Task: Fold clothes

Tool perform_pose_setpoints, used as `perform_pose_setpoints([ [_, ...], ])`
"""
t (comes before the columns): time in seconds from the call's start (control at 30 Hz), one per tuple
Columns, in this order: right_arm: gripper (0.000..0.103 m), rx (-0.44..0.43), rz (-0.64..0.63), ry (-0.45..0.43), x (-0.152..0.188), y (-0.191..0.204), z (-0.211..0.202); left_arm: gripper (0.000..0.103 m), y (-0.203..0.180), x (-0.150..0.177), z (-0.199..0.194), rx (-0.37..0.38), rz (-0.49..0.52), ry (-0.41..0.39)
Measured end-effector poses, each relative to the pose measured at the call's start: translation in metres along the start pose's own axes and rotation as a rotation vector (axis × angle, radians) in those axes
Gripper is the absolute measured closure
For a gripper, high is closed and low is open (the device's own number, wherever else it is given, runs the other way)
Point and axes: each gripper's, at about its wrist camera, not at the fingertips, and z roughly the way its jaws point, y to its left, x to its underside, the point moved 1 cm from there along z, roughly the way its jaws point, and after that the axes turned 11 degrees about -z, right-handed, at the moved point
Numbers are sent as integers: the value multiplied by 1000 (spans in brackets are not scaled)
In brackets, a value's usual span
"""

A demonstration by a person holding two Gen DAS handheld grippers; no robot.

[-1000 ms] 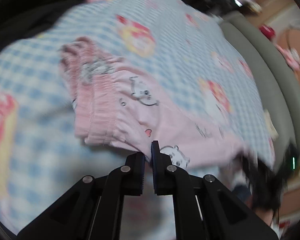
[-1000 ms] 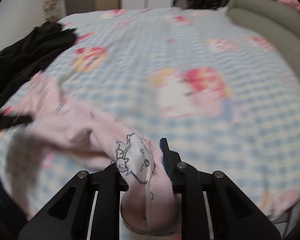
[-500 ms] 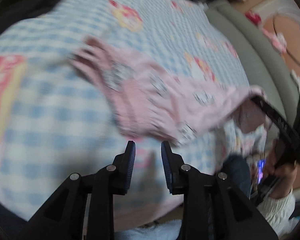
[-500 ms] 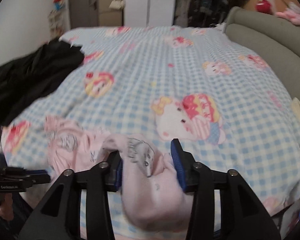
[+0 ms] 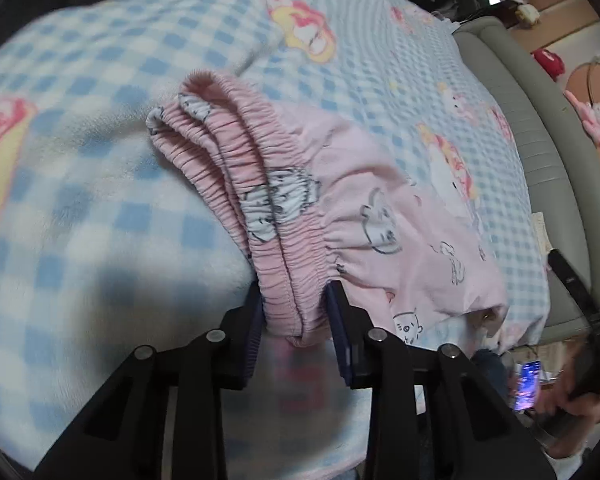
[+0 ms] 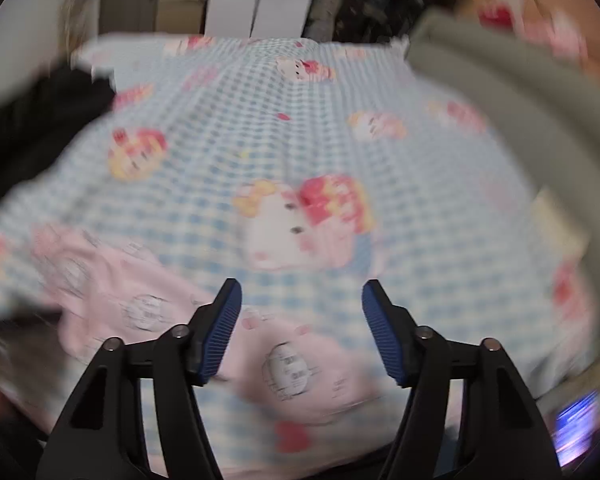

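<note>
Pink pyjama trousers (image 5: 360, 216) with cartoon prints lie folded on the blue checked blanket (image 5: 100, 200). Their gathered waistband (image 5: 236, 160) runs toward my left gripper (image 5: 296, 312). The near end of the band sits between that gripper's part-open jaws, which stand around it without squeezing it. In the right wrist view the same trousers (image 6: 140, 292) lie blurred at the lower left, spreading under my right gripper (image 6: 302, 312). Its jaws are opening wide above the cloth, with nothing between them.
Black clothing (image 6: 28, 132) is piled on the bed's left side. A grey padded bed frame (image 6: 520, 100) curves along the right. A person's hand (image 5: 580, 412) and a lit phone screen (image 5: 526, 380) are at the bed's near right edge.
My right gripper let go of the pink cloth, opened and rose; the cloth dropped onto the bed. My left gripper opened and came down around the waistband's end.
</note>
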Motion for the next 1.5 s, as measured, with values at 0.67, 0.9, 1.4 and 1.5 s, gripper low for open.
perform_pose_setpoints([
  [0.67, 94, -357, -230, 140, 9, 152, 115, 77, 49, -3, -40, 32, -73, -88],
  [0.9, 95, -323, -41, 25, 17, 58, 63, 67, 8, -4, -36, 50, 38, -86],
  [1.4, 67, -355, -210, 41, 40, 72, 35, 53, -30, 31, -16, 181, 135, -19],
  [1.5, 50, -345, -303, 24, 40, 90, 29, 53, -19, 31, -24, 232, 104, -33],
])
